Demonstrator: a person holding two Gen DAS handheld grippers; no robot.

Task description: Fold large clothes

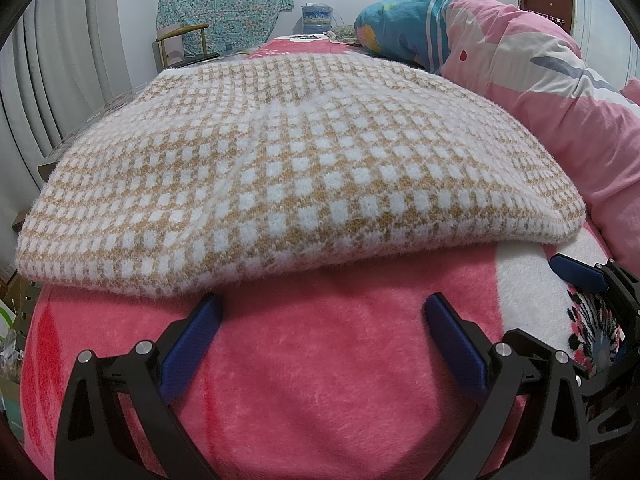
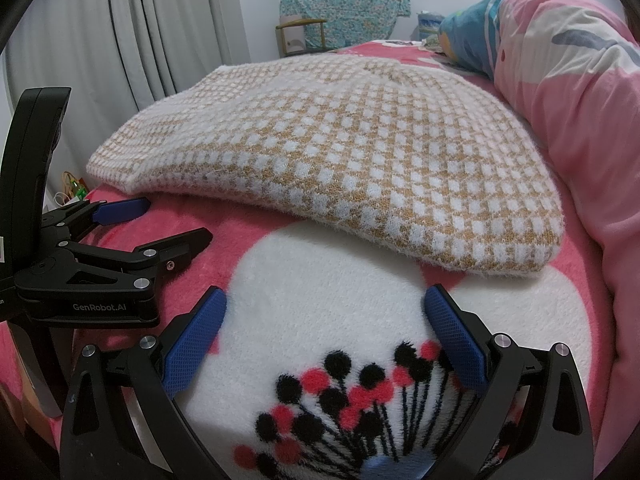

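A folded tan-and-white checked knit sweater (image 1: 296, 172) lies flat on the pink fleece blanket (image 1: 320, 360) of the bed. It also shows in the right wrist view (image 2: 360, 168). My left gripper (image 1: 322, 308) is open and empty just short of the sweater's near edge, over the pink blanket. My right gripper (image 2: 326, 304) is open and empty over the blanket's white patch, short of the sweater's near right corner. The left gripper (image 2: 160, 224) shows at the left of the right wrist view; the right gripper's blue fingertip (image 1: 576, 272) shows at the right of the left wrist view.
A rolled pink, teal and white duvet (image 1: 540, 80) lies along the bed's right side, touching the sweater. A chair (image 1: 184, 46) and a hanging floral cloth (image 1: 224, 0) stand at the far wall. Grey curtains (image 2: 120, 40) hang left. Clutter sits on the floor at left (image 1: 8, 340).
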